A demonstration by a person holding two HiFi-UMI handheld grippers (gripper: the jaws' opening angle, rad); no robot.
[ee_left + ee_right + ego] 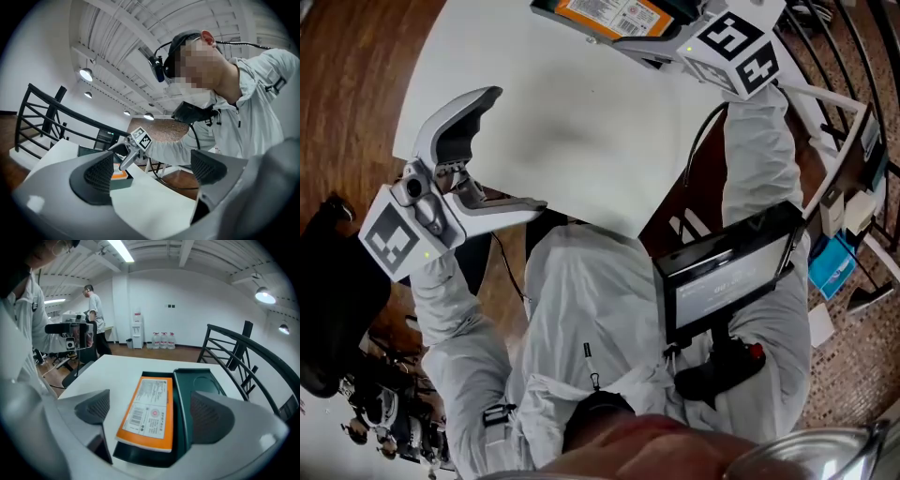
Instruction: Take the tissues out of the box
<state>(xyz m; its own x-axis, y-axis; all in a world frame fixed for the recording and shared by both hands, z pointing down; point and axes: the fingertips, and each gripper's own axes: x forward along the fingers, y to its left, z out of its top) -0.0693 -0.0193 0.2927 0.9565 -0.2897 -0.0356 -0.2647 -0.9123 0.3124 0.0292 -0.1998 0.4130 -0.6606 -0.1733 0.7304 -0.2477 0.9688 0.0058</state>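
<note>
An orange tissue pack (145,399) lies in a dark green box (199,383) on the white table (572,122); a green flap or second tray lies to its right. In the head view the pack (614,14) sits at the table's far edge. My right gripper (152,413) hovers just before the box, jaws open, pads apart from the pack. The head view shows that gripper (675,47) at the top. My left gripper (517,147) stands open and empty over the table's near left corner, pointing toward the box (118,176). Its jaws (152,171) hold nothing.
A black railing (234,348) runs past the table's far right. A person (93,310) and a camera rig (70,336) stand back left. A black screen device (727,272) hangs at my waist. A black chair (333,281) is at the left, a blue item (832,265) lies on the floor.
</note>
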